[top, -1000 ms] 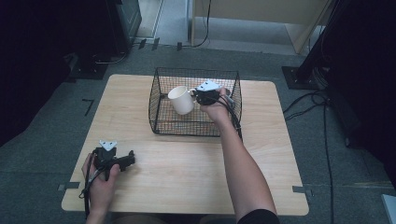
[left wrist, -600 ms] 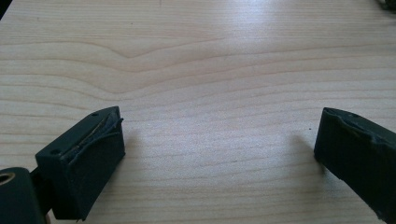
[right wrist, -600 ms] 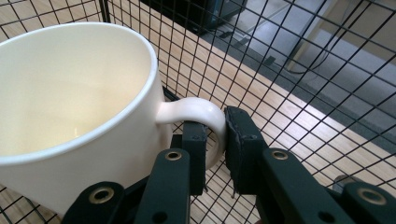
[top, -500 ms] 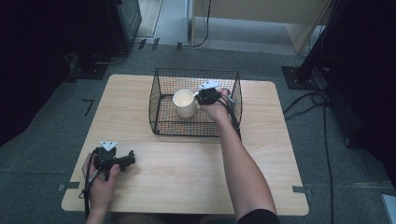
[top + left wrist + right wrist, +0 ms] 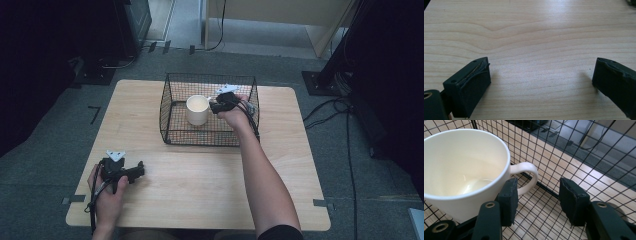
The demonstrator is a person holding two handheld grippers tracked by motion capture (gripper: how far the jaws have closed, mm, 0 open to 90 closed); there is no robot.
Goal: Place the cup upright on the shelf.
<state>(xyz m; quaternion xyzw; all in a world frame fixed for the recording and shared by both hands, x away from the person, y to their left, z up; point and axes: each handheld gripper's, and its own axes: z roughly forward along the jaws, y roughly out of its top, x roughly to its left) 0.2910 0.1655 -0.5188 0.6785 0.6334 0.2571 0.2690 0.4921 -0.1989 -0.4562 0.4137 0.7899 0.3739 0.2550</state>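
Right gripper [image 5: 536, 195] has just been opening, jaws apart around the mug [image 5: 197, 110] handle at frame centre inside the basket [image 5: 170, 115]; pulling out crooked could snag the handle and tip it.

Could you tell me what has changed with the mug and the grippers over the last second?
The mug, tilted a second ago, now stands upright in the wire basket. The right gripper has just been opening; the handle lies between its jaws, one pad at it. The left gripper stayed open on the table.
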